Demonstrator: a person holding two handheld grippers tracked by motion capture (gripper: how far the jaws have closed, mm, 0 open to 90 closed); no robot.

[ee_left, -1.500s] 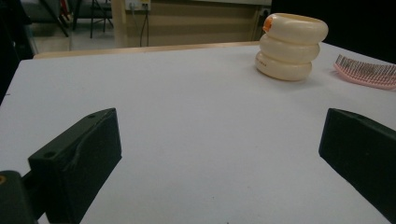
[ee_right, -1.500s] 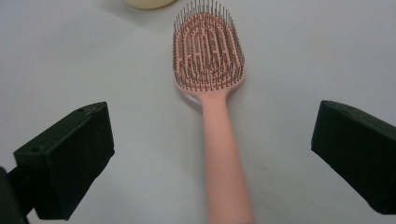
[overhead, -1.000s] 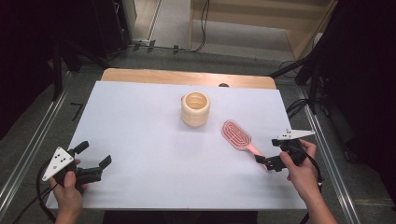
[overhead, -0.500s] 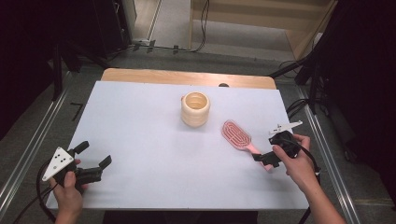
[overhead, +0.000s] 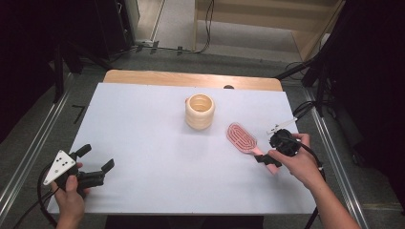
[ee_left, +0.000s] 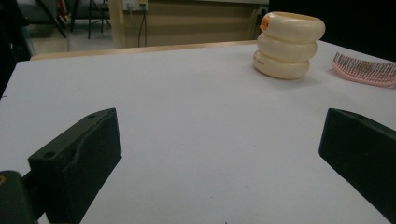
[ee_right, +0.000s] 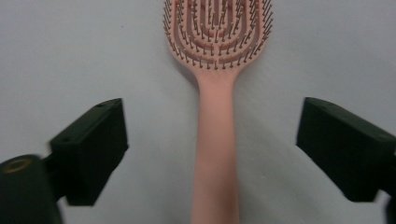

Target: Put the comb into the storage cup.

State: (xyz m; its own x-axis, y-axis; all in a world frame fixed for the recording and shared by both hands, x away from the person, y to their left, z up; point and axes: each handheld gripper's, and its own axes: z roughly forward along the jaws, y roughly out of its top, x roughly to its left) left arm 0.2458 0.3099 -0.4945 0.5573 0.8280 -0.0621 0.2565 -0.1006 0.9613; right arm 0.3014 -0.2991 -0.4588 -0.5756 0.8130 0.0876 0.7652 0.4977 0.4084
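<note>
Nearest the person, at the front left corner of the white table top point(overhead: 143, 143), the left gripper point(overhead: 95, 162) rests low in the left hand point(overhead: 71, 195), its grey three-cornered plate up and its cable trailing off the front edge. Its jaws stand wide apart with nothing between them; in the left gripper view the gripper point(ee_left: 219, 154) shows only bare white surface between the two black pads.

On the right side, a little farther in, the right hand point(overhead: 298, 164) holds the right gripper point(overhead: 262, 160) over the handle end of a pink hairbrush point(overhead: 246, 143). In the right gripper view the gripper point(ee_right: 212, 149) straddles the hairbrush point(ee_right: 215, 121): the handle runs straight up the middle between the jaws, with a clear gap of table on each side, so neither pad touches it. The jaws have just been closing, yet they are apart and the handle lies loose between them.

The brush lies flat on the table, bristles up, with its slotted oval head pointing away from the right hand toward the table's middle.

Beyond the brush head and just to its left stands a cream ribbed holder point(overhead: 199, 111), shaped like three stacked rings, upright and open at the top, near the brush but not touching it. In the left gripper view this holder point(ee_left: 287, 46) shows an orange tab at its rim. Behind it runs the table's bare wooden strip point(overhead: 191, 78) along the far edge.
</note>
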